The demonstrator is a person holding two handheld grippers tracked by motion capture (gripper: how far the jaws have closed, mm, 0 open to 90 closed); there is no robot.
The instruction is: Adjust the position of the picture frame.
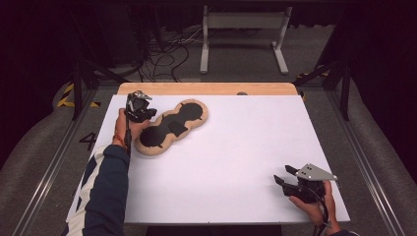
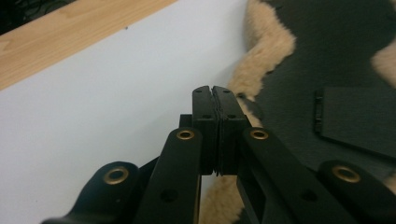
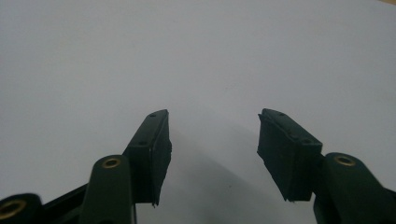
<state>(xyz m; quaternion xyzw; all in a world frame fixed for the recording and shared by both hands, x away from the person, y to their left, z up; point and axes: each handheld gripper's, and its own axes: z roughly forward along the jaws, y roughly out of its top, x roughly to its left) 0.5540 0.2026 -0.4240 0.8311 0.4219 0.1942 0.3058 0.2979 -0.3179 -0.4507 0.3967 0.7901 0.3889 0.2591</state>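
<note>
Left gripper jaws fully closed, empty, beside the peanut-shaped fleece-edged black pad; grasp not yet made. Right gripper half open, empty, over the white table.

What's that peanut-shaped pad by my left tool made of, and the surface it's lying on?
Pad: apparently dark matte fabric, felt-like, edged with a tan fleecy, sheepskin-like trim whose curly pile is plain in the left gripper view. Real or synthetic, I can't tell. Surface: a smooth white sheet, matte, laid over a wooden tabletop with visible light grain.
</note>
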